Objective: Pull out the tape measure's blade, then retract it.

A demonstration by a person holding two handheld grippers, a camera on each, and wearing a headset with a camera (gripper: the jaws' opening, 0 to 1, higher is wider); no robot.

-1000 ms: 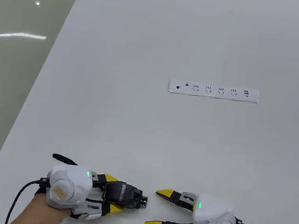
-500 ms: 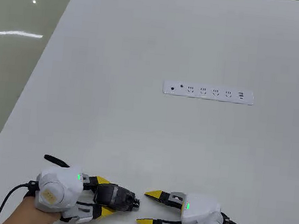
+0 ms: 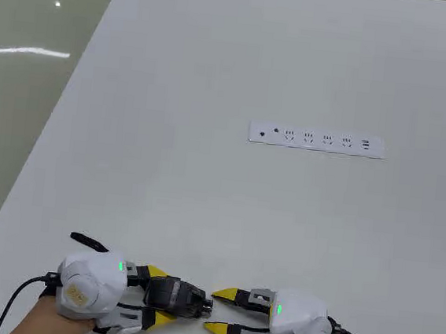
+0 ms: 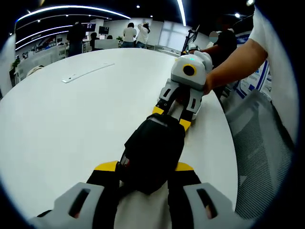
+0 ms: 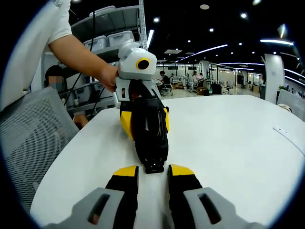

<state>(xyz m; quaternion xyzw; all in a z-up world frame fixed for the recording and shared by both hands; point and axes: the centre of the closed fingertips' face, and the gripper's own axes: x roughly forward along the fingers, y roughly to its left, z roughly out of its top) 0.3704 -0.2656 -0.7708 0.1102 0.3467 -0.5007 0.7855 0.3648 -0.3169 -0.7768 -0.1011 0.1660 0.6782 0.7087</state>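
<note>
Right gripper (image 3: 219, 310) moved in; I see its jaws slightly open, flanking the tip of the tape measure (image 3: 181, 296). Left gripper (image 3: 161, 294) jaws clamp its black body, low over the table (image 3: 206, 181).

The tape measure (image 3: 175, 296) is a chunky black case, gripped on both sides by the yellow-tipped jaws of the left gripper (image 3: 161, 295) at the near edge of the white table (image 3: 206, 173). Its mouth end points at the right gripper (image 3: 219, 309), whose parted tips flank the small hook; the blade is wound in, its hook at the case mouth
</note>
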